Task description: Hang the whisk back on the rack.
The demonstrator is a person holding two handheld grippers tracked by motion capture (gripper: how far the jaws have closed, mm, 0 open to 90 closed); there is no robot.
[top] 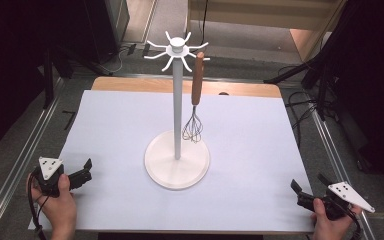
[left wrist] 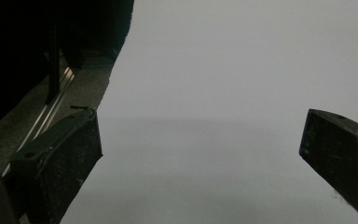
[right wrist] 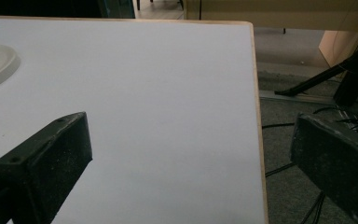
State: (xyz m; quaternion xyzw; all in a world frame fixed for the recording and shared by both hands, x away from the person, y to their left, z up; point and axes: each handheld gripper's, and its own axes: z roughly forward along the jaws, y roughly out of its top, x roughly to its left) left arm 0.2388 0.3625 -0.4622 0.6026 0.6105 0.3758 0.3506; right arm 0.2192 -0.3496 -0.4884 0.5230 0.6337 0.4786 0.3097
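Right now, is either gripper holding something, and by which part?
Nothing is held. The left gripper and the right gripper are both open and empty near the table's front corners; the whisk hangs on the stand.

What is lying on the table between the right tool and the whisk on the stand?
Nothing: in the high view, only bare white table separates the right tool from the hanging whisk.
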